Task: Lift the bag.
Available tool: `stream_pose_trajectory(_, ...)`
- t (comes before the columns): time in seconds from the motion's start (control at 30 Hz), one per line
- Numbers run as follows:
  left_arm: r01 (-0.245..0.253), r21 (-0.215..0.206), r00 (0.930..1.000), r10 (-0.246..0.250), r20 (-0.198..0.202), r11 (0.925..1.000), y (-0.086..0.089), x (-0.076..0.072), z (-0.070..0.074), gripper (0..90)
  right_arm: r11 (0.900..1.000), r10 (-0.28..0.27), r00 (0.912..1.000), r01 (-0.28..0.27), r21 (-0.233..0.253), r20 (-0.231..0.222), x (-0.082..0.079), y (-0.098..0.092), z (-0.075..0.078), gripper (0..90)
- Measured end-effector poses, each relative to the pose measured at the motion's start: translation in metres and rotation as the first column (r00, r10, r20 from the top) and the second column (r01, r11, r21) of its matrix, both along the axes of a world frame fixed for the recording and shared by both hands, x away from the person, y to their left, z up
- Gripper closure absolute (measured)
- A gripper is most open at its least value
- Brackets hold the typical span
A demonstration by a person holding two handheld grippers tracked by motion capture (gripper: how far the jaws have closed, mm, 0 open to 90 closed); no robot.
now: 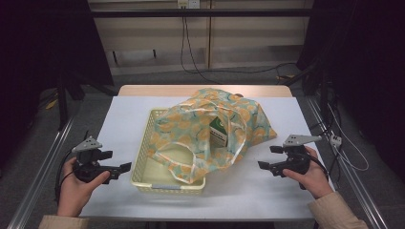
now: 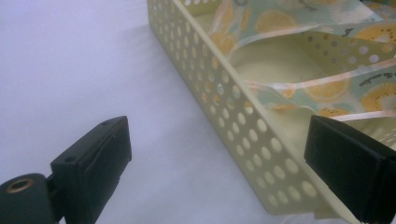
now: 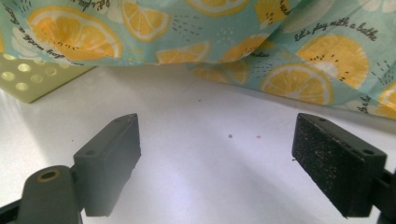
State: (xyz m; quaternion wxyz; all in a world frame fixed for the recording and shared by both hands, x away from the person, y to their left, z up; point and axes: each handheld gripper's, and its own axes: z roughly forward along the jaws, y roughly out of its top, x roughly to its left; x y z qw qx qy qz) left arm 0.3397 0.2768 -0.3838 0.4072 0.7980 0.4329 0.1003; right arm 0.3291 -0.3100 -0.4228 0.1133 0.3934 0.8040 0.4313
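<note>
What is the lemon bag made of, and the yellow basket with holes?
The lemon bag looks like thin, slightly glossy plastic film: it crumples and the carton shows through. The basket seems to be stiff, matte pale-yellow plastic, with neat moulded round holes.

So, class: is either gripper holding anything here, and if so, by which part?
Nothing is held. The left gripper and right gripper are both open, apart from the bag and basket.
</note>
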Motion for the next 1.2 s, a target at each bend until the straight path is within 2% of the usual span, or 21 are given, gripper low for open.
stream_pose_trajectory(0.5, -0.033, -0.001, 0.9994, 0.033, 0.007, 0.9994, 0.008, -0.005, -0.013, 7.6, 1.000, 0.003, 1.0000, -0.003, 0.000, 0.000, -0.003, 0.002, -0.004, 15.2)
stream_pose_trajectory(0.93, -0.022, 0.000, 0.9997, 0.022, 0.008, 0.9998, 0.006, -0.008, -0.024, 7.6, 1.000, -0.010, 0.9999, 0.010, 0.000, -0.004, -0.011, 0.001, -0.012, 15.2)
stream_pose_trajectory(1.07, -0.008, 0.024, 1.0000, 0.008, 0.002, 0.9997, 0.006, -0.010, -0.025, 7.5, 1.000, -0.011, 0.9999, 0.011, 0.002, 0.002, -0.013, 0.001, -0.013, 15.2)
stream_pose_trajectory(1.2, -0.007, 0.023, 1.0000, 0.007, 0.003, 0.9997, 0.009, -0.011, -0.027, 7.2, 1.000, -0.015, 0.9999, 0.015, -0.004, -0.003, -0.015, 0.001, -0.016, 15.2)
